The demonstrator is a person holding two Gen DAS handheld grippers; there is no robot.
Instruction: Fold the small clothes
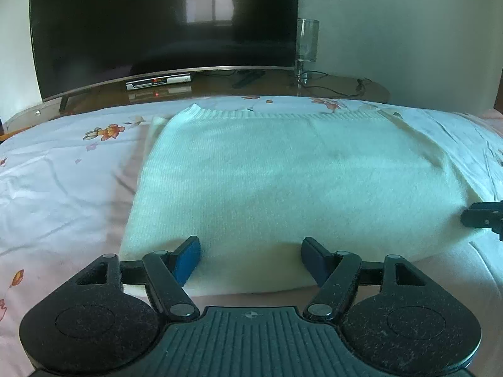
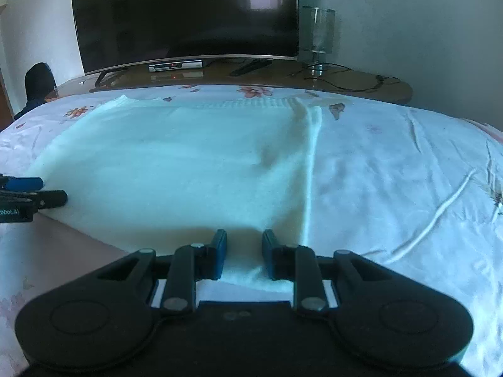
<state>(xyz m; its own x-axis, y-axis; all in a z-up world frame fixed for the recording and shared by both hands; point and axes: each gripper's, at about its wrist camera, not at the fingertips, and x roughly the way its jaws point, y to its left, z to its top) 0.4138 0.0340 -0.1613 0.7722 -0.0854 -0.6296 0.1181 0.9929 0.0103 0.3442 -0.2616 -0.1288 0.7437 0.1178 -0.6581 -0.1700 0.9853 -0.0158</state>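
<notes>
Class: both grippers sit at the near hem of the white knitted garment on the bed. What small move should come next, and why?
Probably close the left gripper on the near edge of the garment. Its jaws stand wide apart with the hem between them, ungripped, while the right gripper stands narrower at the same edge. Both need hold before the hem can be lifted toward the ribbed far edge.

A white ribbed knit sweater (image 1: 283, 172) is lying on a pale bedsheet (image 1: 63, 188) that is showing orange flowers. The black grippers are wearing blue pads (image 1: 188, 259), and a black television (image 1: 163, 22) is standing behind.
</notes>
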